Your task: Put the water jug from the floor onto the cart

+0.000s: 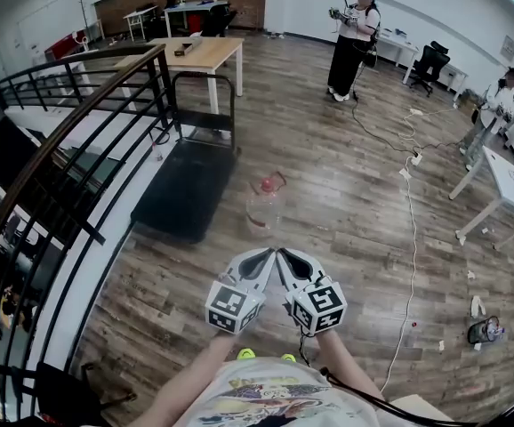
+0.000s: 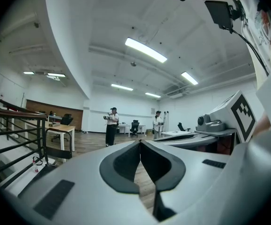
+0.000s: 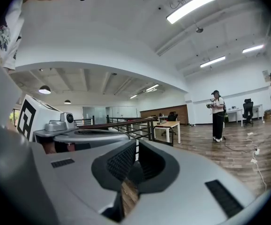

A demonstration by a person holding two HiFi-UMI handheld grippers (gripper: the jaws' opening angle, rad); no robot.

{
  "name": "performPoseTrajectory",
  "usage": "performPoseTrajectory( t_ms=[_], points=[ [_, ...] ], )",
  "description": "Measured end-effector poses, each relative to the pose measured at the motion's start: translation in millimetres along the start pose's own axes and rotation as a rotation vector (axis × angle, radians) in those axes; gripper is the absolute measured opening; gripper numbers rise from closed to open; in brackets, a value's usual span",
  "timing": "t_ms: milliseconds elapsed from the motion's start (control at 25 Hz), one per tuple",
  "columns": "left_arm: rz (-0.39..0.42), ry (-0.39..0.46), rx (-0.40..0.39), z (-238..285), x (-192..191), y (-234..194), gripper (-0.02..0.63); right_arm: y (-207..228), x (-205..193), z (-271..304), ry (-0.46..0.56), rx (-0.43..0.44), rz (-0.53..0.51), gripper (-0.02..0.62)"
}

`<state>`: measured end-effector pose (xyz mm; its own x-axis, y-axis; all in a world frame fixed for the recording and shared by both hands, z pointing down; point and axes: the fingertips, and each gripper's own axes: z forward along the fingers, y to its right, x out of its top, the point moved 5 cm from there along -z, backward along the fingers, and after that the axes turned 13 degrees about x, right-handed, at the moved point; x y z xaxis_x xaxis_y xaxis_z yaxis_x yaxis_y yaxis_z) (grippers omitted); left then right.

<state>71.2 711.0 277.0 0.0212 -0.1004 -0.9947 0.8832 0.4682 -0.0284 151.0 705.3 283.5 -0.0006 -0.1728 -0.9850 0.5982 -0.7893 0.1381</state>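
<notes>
The grey-brown wood-plank floor (image 1: 346, 229) carries a clear plastic water jug with a red cap (image 1: 263, 207), standing just beside the flat black platform cart (image 1: 184, 189) (handle at its far end); a thin white cable (image 1: 413, 247) trails well to the right

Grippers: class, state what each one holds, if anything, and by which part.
Nothing is held. The left gripper and right gripper have their jaws shut and empty; the water jug stands untouched on the floor.

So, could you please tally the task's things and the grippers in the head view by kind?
water jug: 1
cart: 1
grippers: 2, the left gripper and the right gripper, both shut
Total: 4
</notes>
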Motion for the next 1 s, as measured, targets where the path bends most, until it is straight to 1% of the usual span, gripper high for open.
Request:
performPoseTrajectory(
  t_ms=[200,440,640,800,1000],
  points=[
    [-0.007,-0.010,-0.013,-3,-4,-8,0.011,-4,-4,7,-0.015,-0.001,-0.003,0.028],
    [0.012,0.009,-0.031,-11,4,-11,0.011,-13,3,7,0.028,-0.015,0.002,0.028],
    [0.008,0.002,-0.032,-8,3,-11,0.011,-12,1,7,0.025,-0.015,0.007,0.028],
    [0.008,0.002,-0.026,10,4,-15,0.011,6,2,14,0.026,-0.013,0.021,0.028],
    [0.013,-0.005,-0.020,44,3,-20,0.011,41,1,26,0.018,-0.006,0.030,0.028]
  ],
)
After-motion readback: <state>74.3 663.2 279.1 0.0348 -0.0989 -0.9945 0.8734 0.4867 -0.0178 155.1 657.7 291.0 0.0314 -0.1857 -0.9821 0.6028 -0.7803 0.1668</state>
